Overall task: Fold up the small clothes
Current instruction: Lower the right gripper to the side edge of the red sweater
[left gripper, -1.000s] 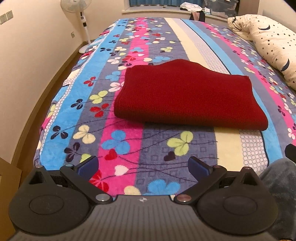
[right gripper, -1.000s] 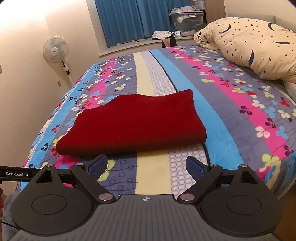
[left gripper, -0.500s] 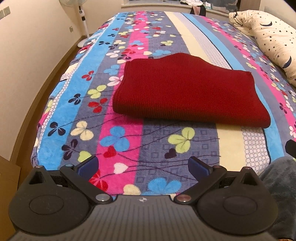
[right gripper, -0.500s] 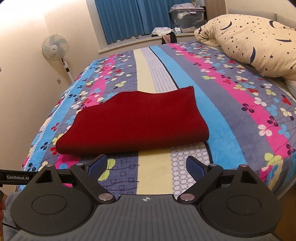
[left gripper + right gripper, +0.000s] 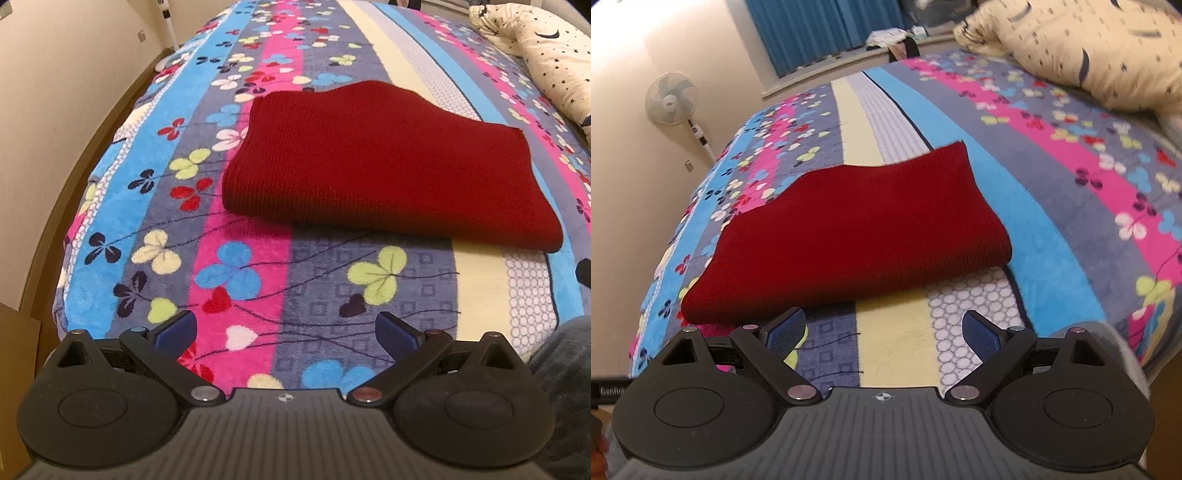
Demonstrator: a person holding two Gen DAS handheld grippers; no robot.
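A dark red knitted garment [image 5: 388,158] lies folded into a thick rectangle on a bed covered by a striped, flower-patterned blanket [image 5: 240,266], its rounded fold edge facing the camera. The left claw [image 5: 286,330] hangs over the blanket's near end, short of the garment, blue-padded fingers [image 5: 175,328] spread wide with nothing between them. A star-printed pillow [image 5: 554,55] rests at far right.

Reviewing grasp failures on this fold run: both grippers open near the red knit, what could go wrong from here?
1. The red knit is already doubled; the left gripper may pinch only the top layer.
2. The plush blanket beneath could get pinched by the right gripper.
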